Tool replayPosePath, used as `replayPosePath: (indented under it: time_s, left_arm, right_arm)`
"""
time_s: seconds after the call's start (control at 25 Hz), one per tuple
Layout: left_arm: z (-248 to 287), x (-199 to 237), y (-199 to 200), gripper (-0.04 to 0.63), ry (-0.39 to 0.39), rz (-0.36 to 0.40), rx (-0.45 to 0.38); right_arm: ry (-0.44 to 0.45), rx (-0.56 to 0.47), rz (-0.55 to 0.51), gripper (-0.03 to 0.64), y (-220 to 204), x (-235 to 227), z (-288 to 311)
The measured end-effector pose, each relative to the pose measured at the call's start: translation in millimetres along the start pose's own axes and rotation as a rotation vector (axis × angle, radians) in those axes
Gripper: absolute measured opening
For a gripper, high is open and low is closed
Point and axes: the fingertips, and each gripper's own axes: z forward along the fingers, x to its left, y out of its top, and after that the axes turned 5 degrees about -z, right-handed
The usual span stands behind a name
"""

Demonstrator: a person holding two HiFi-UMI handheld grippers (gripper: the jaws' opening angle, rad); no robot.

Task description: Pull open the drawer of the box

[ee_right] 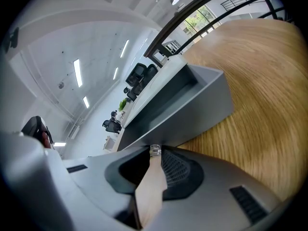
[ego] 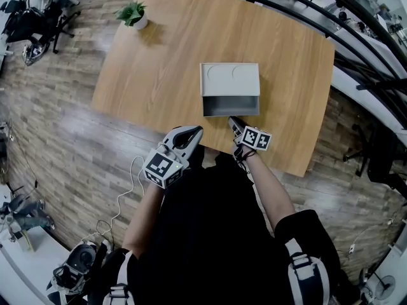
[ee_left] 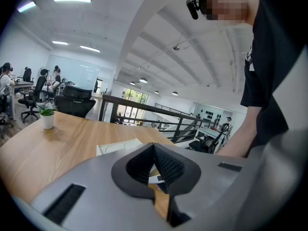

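Observation:
A grey box with a white top (ego: 230,79) sits mid-table, and its grey drawer (ego: 231,105) stands pulled out toward me, its inside showing. My right gripper (ego: 234,121) is at the drawer's front. In the right gripper view its jaws (ee_right: 155,154) are closed on the small clear knob (ee_right: 155,149) of the drawer front (ee_right: 192,105). My left gripper (ego: 196,131) hovers at the table's near edge, left of the drawer and apart from it. Its jaws (ee_left: 154,148) are shut with nothing in them, and the box top (ee_left: 118,147) lies beyond them.
A small potted plant (ego: 133,14) stands at the wooden table's (ego: 159,75) far left corner. Black railings (ego: 356,37) run along the right side. Office chairs (ego: 38,18) stand on the floor at the left. A white cable (ego: 124,196) trails beside my legs.

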Motion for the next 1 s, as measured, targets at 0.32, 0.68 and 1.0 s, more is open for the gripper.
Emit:
replayPosePath:
  time_s: [0.32, 0.68, 1.0]
  left_arm:
    - [6, -4, 1, 0.022, -0.004, 0.003, 0.0]
    - [6, -5, -1, 0.021, 0.001, -0.005, -0.003]
    - [5, -9, -5, 0.022, 0.004, -0.005, -0.009]
  right_arm:
    - [0.009, 0.016, -0.007, 0.084, -4, 0, -2]
    - [0.012, 0.03, -0.012, 0.084, -8, 0, -3]
    - [0.018, 0.056, -0.026, 0.084, -19, 1, -6]
